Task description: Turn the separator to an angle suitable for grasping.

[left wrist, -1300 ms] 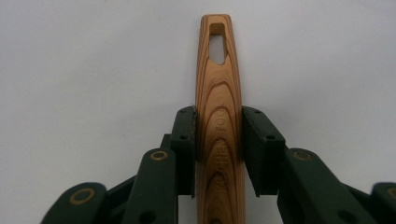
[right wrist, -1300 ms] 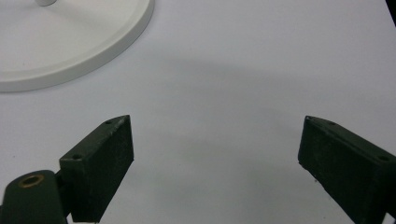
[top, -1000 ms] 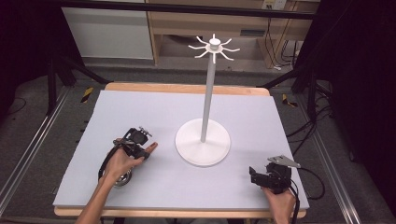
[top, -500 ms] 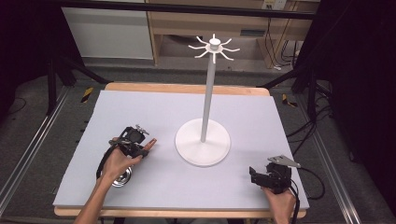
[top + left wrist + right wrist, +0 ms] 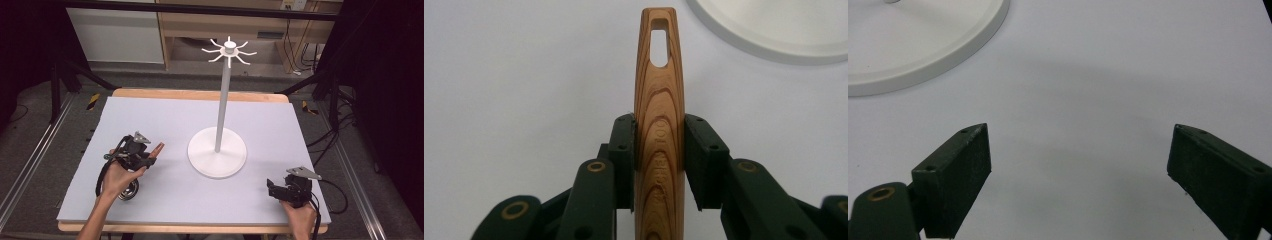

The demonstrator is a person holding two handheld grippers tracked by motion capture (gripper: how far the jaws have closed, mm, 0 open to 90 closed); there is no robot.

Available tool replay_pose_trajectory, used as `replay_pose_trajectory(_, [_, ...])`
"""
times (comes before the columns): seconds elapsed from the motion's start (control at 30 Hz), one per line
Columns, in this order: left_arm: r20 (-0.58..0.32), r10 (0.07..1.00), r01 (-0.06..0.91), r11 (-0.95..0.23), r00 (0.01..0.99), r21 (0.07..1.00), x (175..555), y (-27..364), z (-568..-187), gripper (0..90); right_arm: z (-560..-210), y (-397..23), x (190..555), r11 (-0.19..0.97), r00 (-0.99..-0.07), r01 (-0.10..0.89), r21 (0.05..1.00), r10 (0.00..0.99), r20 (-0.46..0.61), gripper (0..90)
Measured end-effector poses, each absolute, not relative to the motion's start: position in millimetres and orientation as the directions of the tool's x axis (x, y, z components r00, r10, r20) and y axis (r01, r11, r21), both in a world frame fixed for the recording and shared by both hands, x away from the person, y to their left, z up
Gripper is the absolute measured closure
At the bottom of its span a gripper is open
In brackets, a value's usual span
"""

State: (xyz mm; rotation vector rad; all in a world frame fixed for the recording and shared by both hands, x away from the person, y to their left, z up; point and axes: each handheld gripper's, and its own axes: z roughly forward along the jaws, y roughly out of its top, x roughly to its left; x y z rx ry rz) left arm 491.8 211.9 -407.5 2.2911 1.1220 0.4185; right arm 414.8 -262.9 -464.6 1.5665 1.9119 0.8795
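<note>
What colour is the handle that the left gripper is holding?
The wooden handle is warm reddish-brown with darker curved grain stripes, clearest in the left gripper view.

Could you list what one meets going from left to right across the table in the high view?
Left tongs shut on the wooden handle → white stand with hooks on top → right tongs, open, near the table's right edge.

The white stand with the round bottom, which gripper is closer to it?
The left gripper is closer, just off the white stand's base on its left side, holding a wooden handle. The right gripper sits farther away, toward the table's front right corner.
</note>
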Motion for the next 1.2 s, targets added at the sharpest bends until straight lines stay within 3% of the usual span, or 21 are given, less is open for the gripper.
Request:
replay_pose_trajectory(0.77, [0.003,0.818,0.451,-0.320,0.575,0.833,460.3,225.0,-362.0,67.4,-464.2,-264.5,414.2,0.115,-0.194,0.638,0.761,0.981,0.015,10.8])
replay_pose_trajectory(1.2, [-0.024,0.819,0.342,-0.212,0.574,0.915,448.7,228.5,-342.6,67.4,-463.8,-264.2,414.0,0.114,-0.192,0.634,0.765,0.981,0.013,10.8])
